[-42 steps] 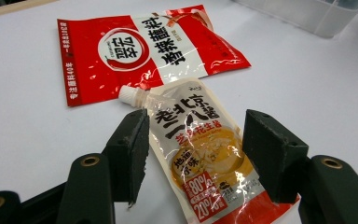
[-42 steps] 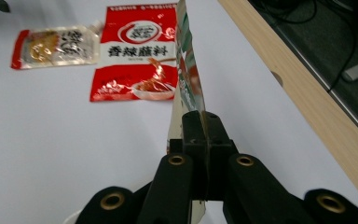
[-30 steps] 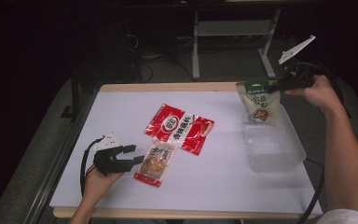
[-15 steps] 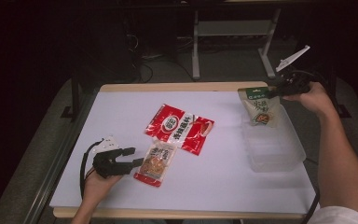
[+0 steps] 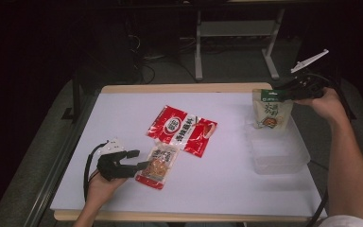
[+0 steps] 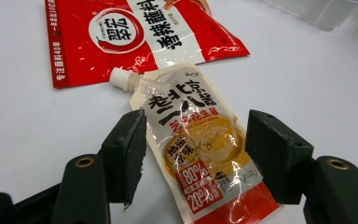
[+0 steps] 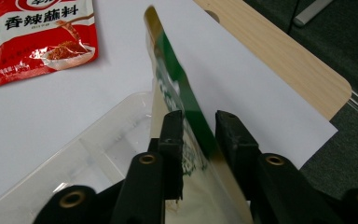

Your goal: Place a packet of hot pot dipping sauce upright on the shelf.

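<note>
A green-topped snack pouch (image 5: 270,113) hangs upright over the far end of a clear plastic container (image 5: 279,151). My right gripper (image 5: 273,96) stands at the pouch's top edge. In the right gripper view the pouch (image 7: 168,79) runs edge-on between the jaws of my right gripper (image 7: 200,126); the jaws have just been opening and a gap shows beside it. My left gripper (image 5: 142,160) lies low on the table, open. Its jaws stand on either side of an orange spouted sauce pouch (image 6: 200,140), which lies flat with its white cap pointing away.
A red seasoning packet (image 5: 182,130) lies flat mid-table, just beyond the sauce pouch. The white sheet ends at the table's wooden edge (image 7: 279,60) close behind the container (image 7: 98,140). Dark floor and a metal stand lie beyond the table.
My right hand has come down and slightly left, lowering the green pouch toward the container. The left gripper has stayed where it was around the sauce pouch.
</note>
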`<action>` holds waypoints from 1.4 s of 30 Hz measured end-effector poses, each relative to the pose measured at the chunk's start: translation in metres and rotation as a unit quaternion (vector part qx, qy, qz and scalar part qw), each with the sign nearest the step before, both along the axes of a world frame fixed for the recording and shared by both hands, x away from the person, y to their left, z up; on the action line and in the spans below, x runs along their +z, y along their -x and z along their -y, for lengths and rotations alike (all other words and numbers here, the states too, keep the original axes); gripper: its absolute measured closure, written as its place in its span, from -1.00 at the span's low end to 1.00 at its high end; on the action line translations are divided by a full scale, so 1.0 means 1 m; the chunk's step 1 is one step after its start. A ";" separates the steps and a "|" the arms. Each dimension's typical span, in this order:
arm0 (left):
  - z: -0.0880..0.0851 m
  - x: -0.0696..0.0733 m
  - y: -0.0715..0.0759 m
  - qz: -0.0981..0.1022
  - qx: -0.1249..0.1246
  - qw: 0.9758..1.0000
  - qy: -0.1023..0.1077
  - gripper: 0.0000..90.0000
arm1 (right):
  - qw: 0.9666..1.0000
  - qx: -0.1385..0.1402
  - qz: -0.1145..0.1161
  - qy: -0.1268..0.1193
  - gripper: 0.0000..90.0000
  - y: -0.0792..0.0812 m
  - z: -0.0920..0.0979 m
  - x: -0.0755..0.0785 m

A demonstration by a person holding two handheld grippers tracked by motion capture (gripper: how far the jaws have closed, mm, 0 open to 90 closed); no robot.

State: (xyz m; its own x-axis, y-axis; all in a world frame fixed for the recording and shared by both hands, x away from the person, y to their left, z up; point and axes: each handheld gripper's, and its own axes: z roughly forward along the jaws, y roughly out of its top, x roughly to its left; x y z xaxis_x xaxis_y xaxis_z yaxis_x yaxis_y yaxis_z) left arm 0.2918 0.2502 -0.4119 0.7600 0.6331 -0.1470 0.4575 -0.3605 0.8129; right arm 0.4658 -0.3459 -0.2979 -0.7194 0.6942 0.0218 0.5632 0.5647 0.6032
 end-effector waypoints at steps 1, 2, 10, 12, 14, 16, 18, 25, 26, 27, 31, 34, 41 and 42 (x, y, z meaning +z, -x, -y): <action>0.000 0.000 0.000 0.000 -0.001 1.000 0.000 -0.15 | 1.000 -0.004 -0.001 -0.003 0.58 0.001 0.001 0.000; 0.001 0.000 0.000 0.002 -0.001 1.000 0.000 -0.15 | 1.000 -0.007 -0.002 -0.005 0.56 0.003 0.001 0.001; 0.001 -0.001 0.000 -0.001 -0.003 1.000 -0.002 -0.17 | 1.000 -0.008 0.016 -0.016 0.46 0.010 0.001 0.009; 0.001 -0.001 0.000 -0.002 -0.003 1.000 -0.001 -0.17 | 1.000 -0.005 0.018 -0.018 0.45 0.012 0.000 0.012; 0.001 -0.001 0.000 -0.002 -0.004 1.000 -0.003 -0.17 | 1.000 0.001 0.022 -0.017 0.43 0.013 -0.002 0.013; 0.001 -0.001 0.000 -0.002 -0.004 1.000 -0.002 -0.17 | 1.000 0.003 0.022 -0.016 0.41 0.014 -0.005 0.014; 0.001 -0.001 0.000 -0.003 -0.005 1.000 -0.002 -0.18 | 1.000 0.006 0.023 -0.015 0.39 0.016 -0.008 0.016; 0.001 -0.001 0.000 -0.002 -0.011 1.000 -0.005 -0.19 | 0.999 0.023 0.030 -0.024 0.35 0.025 -0.018 0.024; 0.002 -0.002 0.000 -0.004 -0.012 1.000 -0.005 -0.20 | 0.999 0.023 0.029 -0.023 0.35 0.026 -0.020 0.025; 0.002 -0.002 -0.001 -0.004 -0.012 1.000 -0.005 -0.20 | 0.999 0.028 0.030 -0.021 0.35 0.026 -0.022 0.025; 0.002 -0.003 -0.001 -0.004 -0.015 1.000 -0.005 -0.20 | 0.999 0.031 0.028 -0.023 0.34 0.032 -0.030 0.029; 0.002 -0.003 -0.002 -0.006 -0.017 1.000 -0.004 -0.20 | 0.998 0.043 0.032 -0.027 0.33 0.037 -0.037 0.032; 0.004 -0.005 -0.004 -0.005 -0.024 1.000 -0.012 -0.21 | 0.997 0.057 0.033 -0.035 0.30 0.049 -0.052 0.037; 0.004 -0.005 -0.004 -0.004 -0.024 1.000 -0.012 -0.21 | 0.997 0.058 0.033 -0.037 0.29 0.051 -0.054 0.037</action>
